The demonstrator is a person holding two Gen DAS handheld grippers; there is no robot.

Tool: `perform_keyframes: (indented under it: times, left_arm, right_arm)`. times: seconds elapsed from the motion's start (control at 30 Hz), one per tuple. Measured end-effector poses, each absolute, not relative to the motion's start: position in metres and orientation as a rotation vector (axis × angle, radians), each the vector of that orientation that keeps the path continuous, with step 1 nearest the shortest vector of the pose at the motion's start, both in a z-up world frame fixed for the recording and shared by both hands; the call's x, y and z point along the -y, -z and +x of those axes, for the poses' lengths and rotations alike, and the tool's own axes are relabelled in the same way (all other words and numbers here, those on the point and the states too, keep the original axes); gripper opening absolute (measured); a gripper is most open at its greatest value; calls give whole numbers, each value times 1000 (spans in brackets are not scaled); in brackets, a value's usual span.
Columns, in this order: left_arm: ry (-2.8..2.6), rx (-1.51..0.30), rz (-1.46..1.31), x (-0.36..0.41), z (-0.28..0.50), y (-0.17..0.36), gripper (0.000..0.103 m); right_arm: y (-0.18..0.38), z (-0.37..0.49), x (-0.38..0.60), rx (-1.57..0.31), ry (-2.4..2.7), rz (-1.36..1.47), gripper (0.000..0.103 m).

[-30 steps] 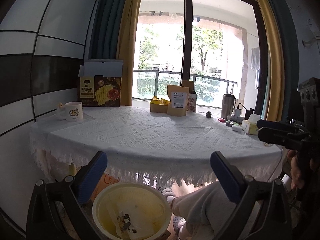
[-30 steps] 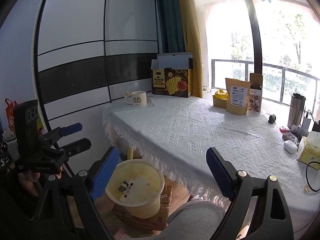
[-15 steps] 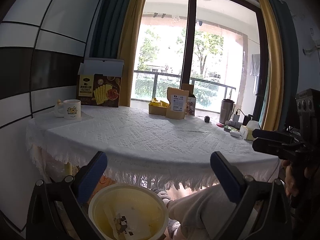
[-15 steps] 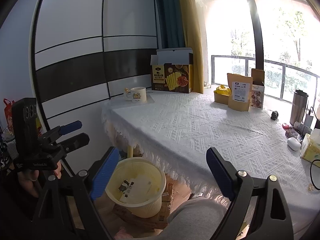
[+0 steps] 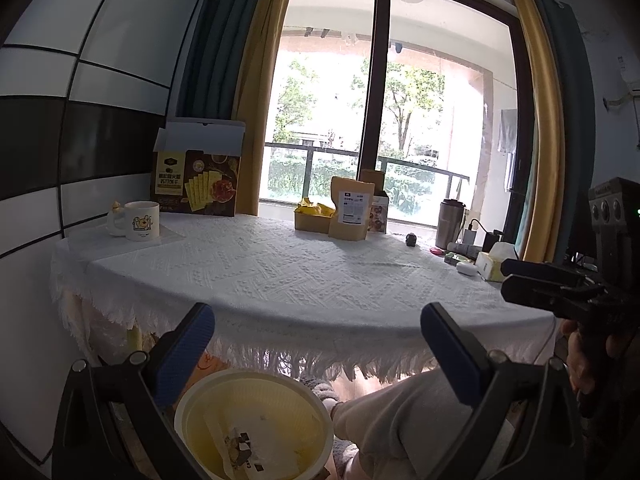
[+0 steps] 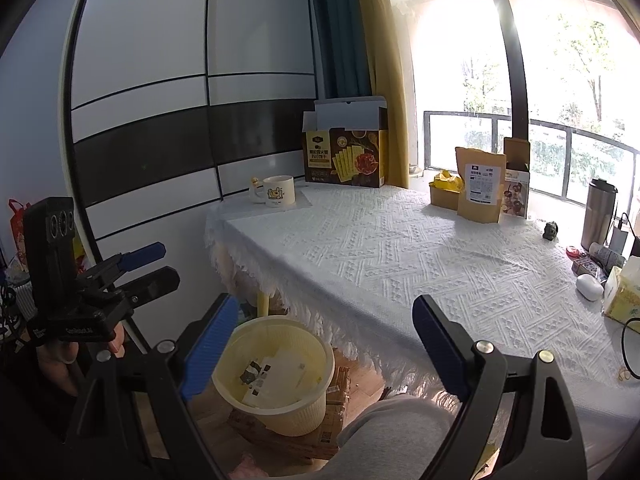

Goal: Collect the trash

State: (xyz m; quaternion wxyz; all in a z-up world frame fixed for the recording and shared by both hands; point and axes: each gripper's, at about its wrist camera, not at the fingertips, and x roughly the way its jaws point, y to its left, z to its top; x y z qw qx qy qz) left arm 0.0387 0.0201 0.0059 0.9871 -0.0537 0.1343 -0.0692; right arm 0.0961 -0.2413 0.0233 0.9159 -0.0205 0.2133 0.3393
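Observation:
A pale yellow waste basket [image 5: 256,420] stands on the floor under the table's near edge, with a white paper wrapper [image 5: 256,448] inside; it also shows in the right wrist view [image 6: 280,376]. My left gripper [image 5: 320,356] is open and empty, held above the basket; from the right wrist view it appears at the far left [image 6: 148,268]. My right gripper [image 6: 324,348] is open and empty, above the basket and the person's knee; from the left wrist view it appears at the right edge [image 5: 532,276].
A table with a white lace cloth [image 5: 304,272] holds a mug [image 5: 140,222], an open snack box [image 5: 196,188], a brown pouch [image 5: 351,208], a yellow box [image 5: 314,216], a steel tumbler [image 5: 450,224] and a tissue box [image 5: 494,266]. A cardboard stack [image 6: 328,436] lies under the basket.
Both grippers have stayed open and empty. The left camera has tilted slightly, so the basket sits lower in its view. The right view has barely shifted.

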Motion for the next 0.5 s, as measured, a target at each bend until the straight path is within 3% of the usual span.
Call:
perform_keyframes:
  times: [0.5]
  left_arm:
    - [159, -258, -91, -13, 36, -10, 103]
  right_arm:
    - [-25, 97, 243, -435, -693, -34, 88]
